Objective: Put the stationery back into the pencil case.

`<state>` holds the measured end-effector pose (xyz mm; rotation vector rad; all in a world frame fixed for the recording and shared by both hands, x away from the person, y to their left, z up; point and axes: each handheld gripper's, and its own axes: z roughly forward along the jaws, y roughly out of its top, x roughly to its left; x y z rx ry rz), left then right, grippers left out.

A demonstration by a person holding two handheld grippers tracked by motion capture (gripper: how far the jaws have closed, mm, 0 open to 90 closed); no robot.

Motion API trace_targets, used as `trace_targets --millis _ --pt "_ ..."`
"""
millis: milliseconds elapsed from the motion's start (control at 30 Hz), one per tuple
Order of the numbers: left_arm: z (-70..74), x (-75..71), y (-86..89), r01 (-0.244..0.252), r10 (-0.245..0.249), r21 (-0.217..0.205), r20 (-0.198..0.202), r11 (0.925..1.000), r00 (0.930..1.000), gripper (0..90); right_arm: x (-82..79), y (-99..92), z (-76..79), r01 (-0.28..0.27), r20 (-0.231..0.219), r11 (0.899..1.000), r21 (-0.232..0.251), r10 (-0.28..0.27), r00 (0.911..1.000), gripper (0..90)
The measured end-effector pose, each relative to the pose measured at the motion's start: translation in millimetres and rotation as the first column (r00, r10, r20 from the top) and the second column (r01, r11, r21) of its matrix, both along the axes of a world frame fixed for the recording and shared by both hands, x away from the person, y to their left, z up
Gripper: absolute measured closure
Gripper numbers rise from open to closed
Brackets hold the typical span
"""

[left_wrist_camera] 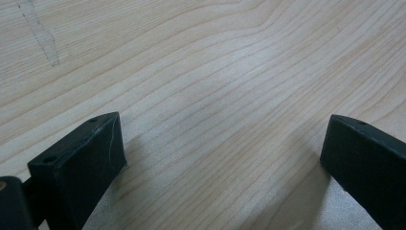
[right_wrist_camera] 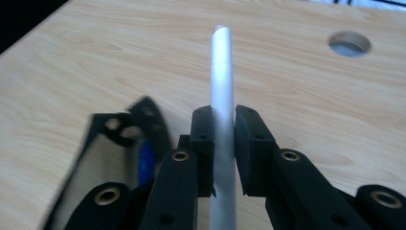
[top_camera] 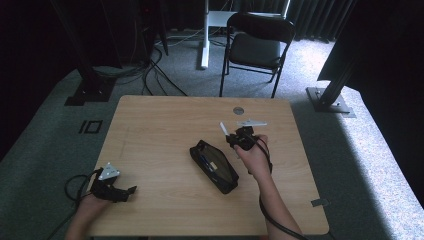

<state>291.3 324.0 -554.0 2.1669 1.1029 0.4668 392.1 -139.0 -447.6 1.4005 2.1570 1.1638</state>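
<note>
1. Above the wooden table, the right gripper clamped a white pen, beside the open black pencil case
2. Left gripper rested on the table's near left part; jaws wide apart, holding nothing

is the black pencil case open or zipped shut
Open: in the high view the pencil case gapes along its top, with a blue pen showing inside.

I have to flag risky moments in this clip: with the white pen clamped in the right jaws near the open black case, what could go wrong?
1. The white pen is smooth and held low on its barrel by the right gripper; it might slip or tilt.
2. The black pencil case lies loose on the table; a nudge could shift it.
3. The left gripper rests open, far from the case, so nothing steadies it.
</note>
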Motion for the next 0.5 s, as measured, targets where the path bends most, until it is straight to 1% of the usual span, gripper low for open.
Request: trace_targets --millis 67,167,233,267,333,433,500 --pt "0.0 0.0 0.0 0.0 0.0 0.0 0.0 1.0 1.0 1.6 -4.6 6.5 3.6 -0.03 0.004 1.0 -0.004 0.03 0.9995 78.5" --pt "0.0 0.1 0.1 0.001 -0.001 0.001 0.0 1.0 1.0 1.6 -11.0 15.6 7.9 -0.068 0.014 0.998 0.005 0.068 0.9976 78.5" --pt "0.0 0.0 0.0 0.0 0.0 0.0 0.0 1.0 1.0 1.6 -14.0 20.0 9.3 -0.087 0.013 0.996 -0.003 0.087 0.9961 78.5" --pt "0.0 0.1 0.1 0.001 -0.001 0.001 0.001 1.0 1.0 1.6 -15.5 22.4 9.7 -0.096 0.016 0.995 0.007 0.096 0.9952 78.5" --pt "0.1 0.1 0.1 0.001 -0.001 0.001 0.0 1.0 1.0 1.6 -18.5 27.1 10.1 -0.116 0.014 0.993 0.003 0.115 0.9932 78.5" --pt "0.0 0.1 0.1 0.001 -0.001 0.001 0.001 1.0 1.0 1.6 -22.5 33.1 9.3 -0.141 0.005 0.99 0.011 0.141 0.99 78.5" --pt "0.0 0.1 0.1 0.001 -0.001 0.001 0.001 1.0 1.0 1.6 -24.8 36.6 7.6 -0.157 -0.009 0.988 0.009 0.157 0.9876 78.5"
